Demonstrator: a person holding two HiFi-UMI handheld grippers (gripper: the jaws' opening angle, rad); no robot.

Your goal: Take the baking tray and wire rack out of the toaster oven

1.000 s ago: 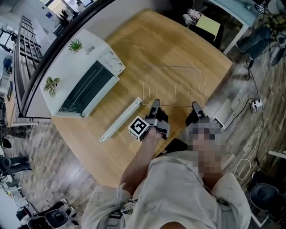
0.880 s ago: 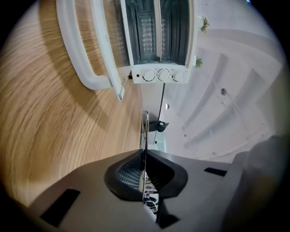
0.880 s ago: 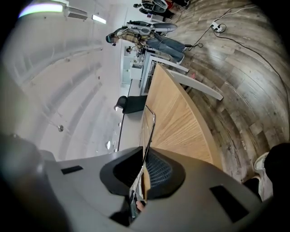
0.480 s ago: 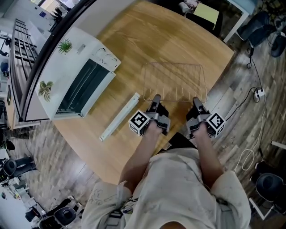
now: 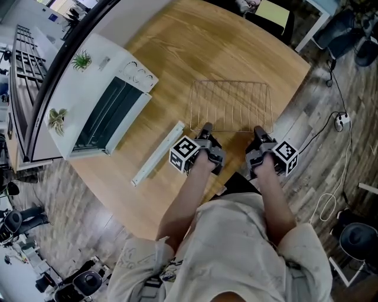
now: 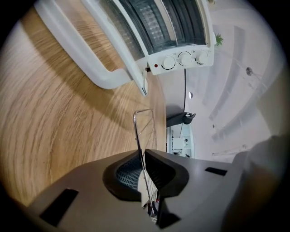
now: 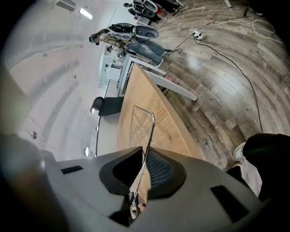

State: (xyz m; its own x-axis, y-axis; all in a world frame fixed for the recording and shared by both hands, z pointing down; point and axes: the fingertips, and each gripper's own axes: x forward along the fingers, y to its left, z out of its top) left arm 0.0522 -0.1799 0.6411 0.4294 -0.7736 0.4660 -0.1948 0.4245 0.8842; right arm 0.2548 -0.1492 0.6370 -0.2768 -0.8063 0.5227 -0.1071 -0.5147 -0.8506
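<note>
The wire rack [image 5: 231, 105] lies low over the round wooden table [image 5: 236, 53], right of the white toaster oven [image 5: 97, 100]. My left gripper [image 5: 207, 128] is shut on the rack's near edge at its left end; in the left gripper view the thin rack wire [image 6: 141, 136] runs between the closed jaws. My right gripper [image 5: 258, 130] is shut on the same edge at its right end, and the rack wire [image 7: 148, 131] shows between its jaws in the right gripper view. The oven door [image 5: 158, 154] hangs open. No baking tray is in view.
The oven's control knobs [image 6: 183, 60] and door handle [image 6: 97, 74] show ahead of the left gripper. A yellow pad [image 5: 273, 13] lies past the table's far side. Cables and a power strip [image 5: 341, 121] lie on the wood floor at right.
Both grippers have sunk with the rack, bringing it lower toward the tabletop. They stay shut on its near edge.
</note>
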